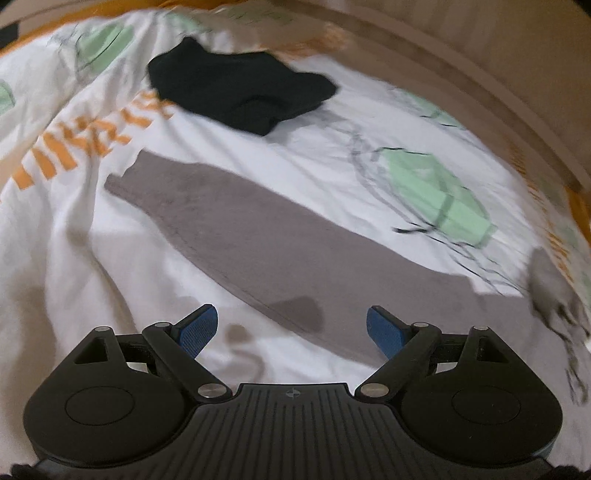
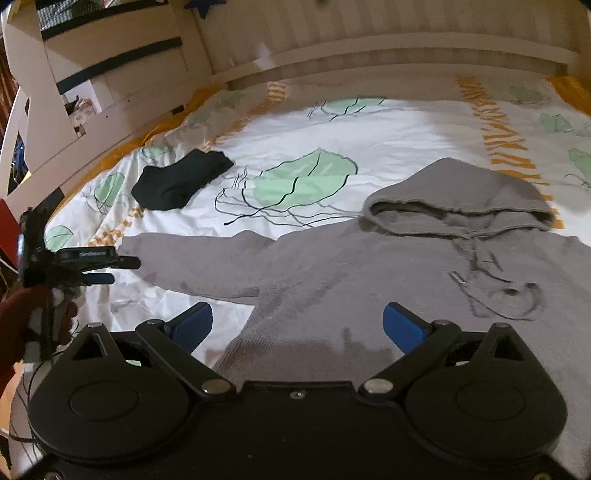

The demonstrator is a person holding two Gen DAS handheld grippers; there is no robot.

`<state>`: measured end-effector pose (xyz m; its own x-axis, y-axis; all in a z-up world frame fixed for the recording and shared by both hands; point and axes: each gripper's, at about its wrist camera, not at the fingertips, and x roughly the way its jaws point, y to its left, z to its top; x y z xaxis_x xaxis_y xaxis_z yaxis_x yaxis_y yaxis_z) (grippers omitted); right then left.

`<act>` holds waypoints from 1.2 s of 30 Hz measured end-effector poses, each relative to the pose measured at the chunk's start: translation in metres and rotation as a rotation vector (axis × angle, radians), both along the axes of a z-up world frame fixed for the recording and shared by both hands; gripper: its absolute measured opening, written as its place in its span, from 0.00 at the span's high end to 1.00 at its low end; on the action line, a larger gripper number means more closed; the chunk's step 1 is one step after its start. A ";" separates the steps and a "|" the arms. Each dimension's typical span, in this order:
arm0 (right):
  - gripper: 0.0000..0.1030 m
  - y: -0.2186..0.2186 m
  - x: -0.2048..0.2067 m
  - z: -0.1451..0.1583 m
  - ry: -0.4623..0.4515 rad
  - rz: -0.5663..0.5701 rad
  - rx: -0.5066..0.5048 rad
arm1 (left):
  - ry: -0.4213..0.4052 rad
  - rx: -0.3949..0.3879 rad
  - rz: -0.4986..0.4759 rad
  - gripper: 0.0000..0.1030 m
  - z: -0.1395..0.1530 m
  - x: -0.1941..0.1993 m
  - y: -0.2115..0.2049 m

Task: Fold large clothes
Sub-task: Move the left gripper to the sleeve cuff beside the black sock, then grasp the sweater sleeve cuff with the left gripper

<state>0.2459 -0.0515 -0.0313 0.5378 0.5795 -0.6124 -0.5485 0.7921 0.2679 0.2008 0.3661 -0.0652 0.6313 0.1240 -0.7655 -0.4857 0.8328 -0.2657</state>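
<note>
A bed covered by a white quilt [image 2: 369, 136] printed with pale green leaves, thin black lines and orange stripes fills most of both views. A mustard-yellow sheet edge [image 2: 110, 155] shows along its far side. Behind it runs a cream wooden bed frame rail [image 2: 406, 59] and a cream panelled wall [image 2: 369, 22]. At the left stands a cream shelf unit [image 2: 110, 55] with dark bands. The light is soft and indoor.

Handheld black grippers [image 1: 291, 326]

Blue ribbed pads [image 1: 197, 325], silver pivot screws [image 1: 211, 390], round black side discs; a dark red sleeve [image 2: 16, 314].
</note>
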 end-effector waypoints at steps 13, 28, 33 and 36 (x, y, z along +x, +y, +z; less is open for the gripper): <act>0.05 0.043 0.035 -0.039 -0.022 0.010 -0.074 | -0.097 -0.105 0.200 0.28 -0.033 0.018 0.042; 0.59 0.125 0.051 -0.081 -0.124 0.159 -0.217 | -0.109 -0.063 0.275 0.79 -0.038 0.012 0.047; 0.57 0.135 0.027 -0.104 -0.187 0.225 -0.310 | -0.174 -0.115 0.253 0.43 -0.040 0.015 0.050; 0.57 0.131 0.028 -0.101 -0.167 0.236 -0.294 | -0.214 -0.141 0.210 0.17 -0.041 0.024 0.049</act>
<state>0.2738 0.0795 -0.1320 0.5171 0.5124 -0.6856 -0.7412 0.6687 -0.0593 0.2252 0.4149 -0.1064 0.7516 0.1706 -0.6372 -0.5637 0.6679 -0.4861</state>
